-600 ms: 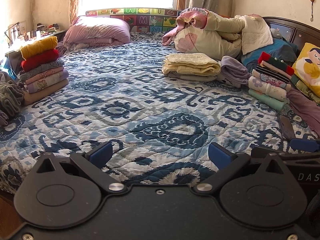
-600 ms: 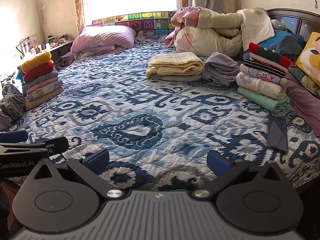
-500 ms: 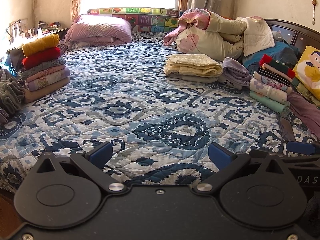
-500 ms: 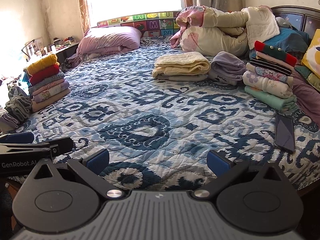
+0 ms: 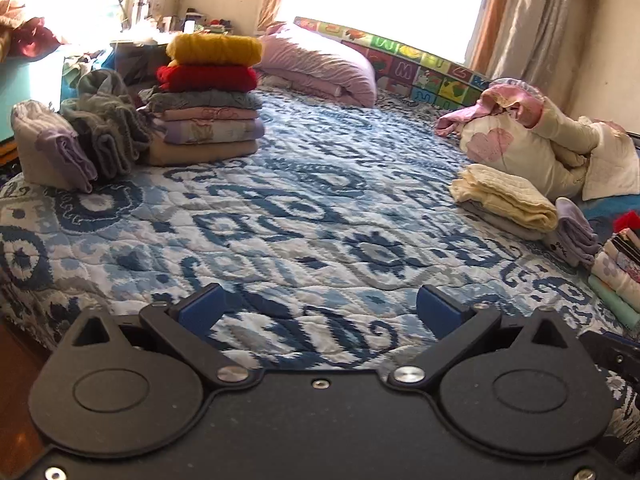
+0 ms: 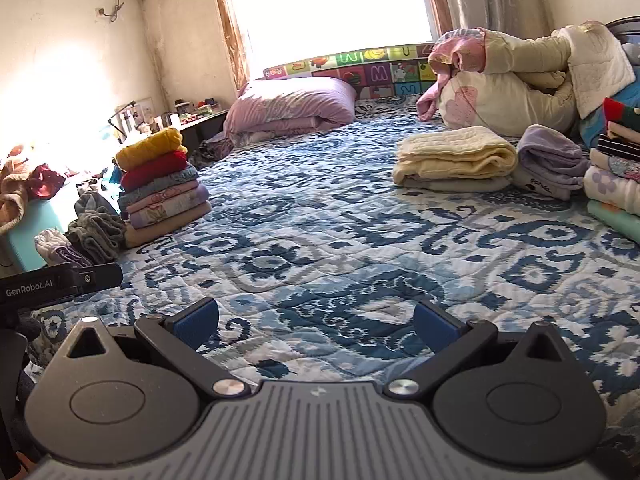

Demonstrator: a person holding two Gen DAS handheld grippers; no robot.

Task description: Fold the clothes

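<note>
Both grippers hover open over the near edge of a bed with a blue patterned quilt [image 5: 320, 216]. My left gripper [image 5: 320, 310] holds nothing, and the same goes for my right gripper [image 6: 316, 320]. A tall stack of folded clothes [image 5: 210, 100] with a yellow sweater on top stands at the left side of the bed; the right wrist view shows this stack [image 6: 160, 188] too. Loosely folded grey and lilac garments [image 5: 80, 144] lean beside it. On the right lie a folded cream blanket [image 6: 456, 156], a lilac garment [image 6: 552, 160] and another folded stack [image 6: 616, 184].
A pink duvet [image 6: 292, 110] and a bundled cream quilt [image 6: 508, 84] sit at the far end under the window. A cluttered desk [image 6: 180, 116] and a teal box [image 6: 36, 220] stand left of the bed. The left gripper's body [image 6: 60, 280] pokes in at the right view's left edge.
Both views have swung to the left, so the left stack of folded clothes looms larger and the right-hand stack and the phone slid out of view. Both grippers stay open.
</note>
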